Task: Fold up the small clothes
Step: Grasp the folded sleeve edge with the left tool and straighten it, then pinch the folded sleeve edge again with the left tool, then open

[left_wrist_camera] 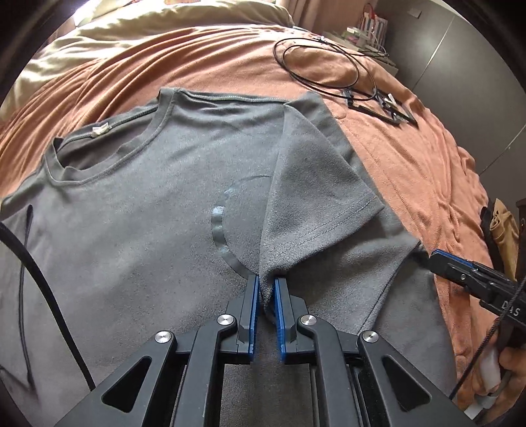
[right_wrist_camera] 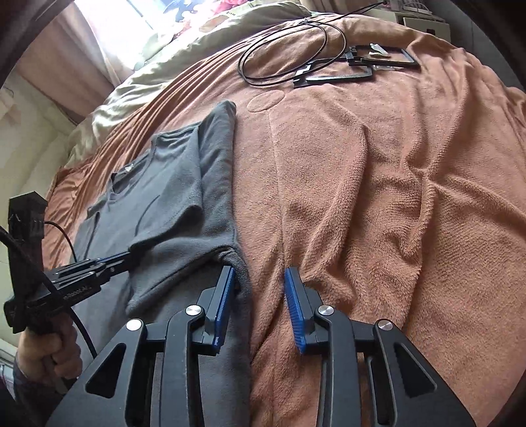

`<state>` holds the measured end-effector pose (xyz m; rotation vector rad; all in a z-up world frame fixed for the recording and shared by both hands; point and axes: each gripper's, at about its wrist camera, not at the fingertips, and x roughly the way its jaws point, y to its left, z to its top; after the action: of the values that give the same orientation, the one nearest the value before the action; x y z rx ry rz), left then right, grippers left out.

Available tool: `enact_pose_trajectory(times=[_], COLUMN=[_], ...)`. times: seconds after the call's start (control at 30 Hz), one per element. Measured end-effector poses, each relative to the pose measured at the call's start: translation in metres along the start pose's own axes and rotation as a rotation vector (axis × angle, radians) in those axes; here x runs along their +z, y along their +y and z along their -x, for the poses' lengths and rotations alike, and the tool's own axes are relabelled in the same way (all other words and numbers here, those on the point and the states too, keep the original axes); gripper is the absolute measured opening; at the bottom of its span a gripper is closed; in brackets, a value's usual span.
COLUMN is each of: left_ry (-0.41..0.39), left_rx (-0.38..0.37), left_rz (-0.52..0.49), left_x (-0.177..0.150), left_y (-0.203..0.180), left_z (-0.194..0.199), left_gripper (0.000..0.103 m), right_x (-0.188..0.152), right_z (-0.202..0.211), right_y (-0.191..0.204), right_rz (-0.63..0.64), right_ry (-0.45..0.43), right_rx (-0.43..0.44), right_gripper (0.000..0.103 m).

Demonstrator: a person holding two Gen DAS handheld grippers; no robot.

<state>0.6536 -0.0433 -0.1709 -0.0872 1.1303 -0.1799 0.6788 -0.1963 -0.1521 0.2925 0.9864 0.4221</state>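
Observation:
A grey T-shirt (left_wrist_camera: pixel 131 213) lies face up on the bed, collar to the upper left. Its right sleeve (left_wrist_camera: pixel 312 197) is folded in over the chest. My left gripper (left_wrist_camera: pixel 267 289) is shut on a pinch of that sleeve's fabric, which rises between the blue pads. In the right wrist view the T-shirt (right_wrist_camera: pixel 171 184) lies to the left. There my right gripper (right_wrist_camera: pixel 259 282) is at the shirt's side edge. Its jaws stand a little apart, filled with the grey edge and a bunch of blanket. The left gripper (right_wrist_camera: pixel 128 254) reaches in from the left.
The orange-brown fleece blanket (right_wrist_camera: pixel 394 197) covers the bed and is rumpled on the right. A looped black cable (right_wrist_camera: pixel 289 49) and flat black frames (right_wrist_camera: pixel 361 65) lie at the far side. Olive bedding (left_wrist_camera: pixel 131 26) is at the head. A hand (right_wrist_camera: pixel 49 354) holds the left tool.

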Motion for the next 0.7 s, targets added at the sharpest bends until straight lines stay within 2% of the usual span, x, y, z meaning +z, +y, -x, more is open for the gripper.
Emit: enact_pose_trajectory(times=[0.03, 0.1, 0.13, 0.2, 0.27, 0.3, 0.47, 0.6, 0.7], left_ry=[-0.011, -0.038, -0.052, -0.079, -0.114, -0.123, -0.105, -0.079, -0.059], left_rx=[0.005, 0.009, 0.01, 0.012, 0.007, 0.0, -0.033, -0.06, -0.06], left_rz=[-0.01, -0.03, -0.038, -0.053, -0.065, -0.073, -0.104, -0.093, -0.115], left_x=[0.001, 0.004, 0.005, 0.01, 0.015, 0.018, 0.032, 0.04, 0.043], left_y=[-0.001, -0.005, -0.007, -0.012, -0.018, -0.023, -0.046, -0.06, -0.075], left_z=[0.004, 0.012, 0.016, 0.024, 0.032, 0.033, 0.017, -0.003, -0.019], left_gripper=[0.016, 0.029, 0.034, 0.051, 0.057, 0.057, 0.057, 0.057, 0.057], right_x=[0.0, 0.002, 0.002, 0.001, 0.0, 0.0, 0.003, 0.001, 0.001], right_z=[0.006, 0.011, 0.012, 0.011, 0.011, 0.012, 0.03, 0.045, 0.056], right_y=[0.001, 0.005, 0.006, 0.005, -0.001, -0.004, -0.019, -0.033, -0.046], right_rz=[-0.005, 0.008, 0.018, 0.018, 0.008, -0.002, -0.077, -0.122, -0.164], right_ry=[-0.02, -0.041, -0.046, -0.051, -0.049, -0.051, -0.089, -0.111, -0.135], right_rx=[0.031, 0.061, 0.063, 0.043, 0.024, 0.016, 0.024, 0.047, 0.067], right_gripper=[0.027, 0.027, 0.027, 0.027, 0.027, 0.031, 0.031, 0.047, 0.047])
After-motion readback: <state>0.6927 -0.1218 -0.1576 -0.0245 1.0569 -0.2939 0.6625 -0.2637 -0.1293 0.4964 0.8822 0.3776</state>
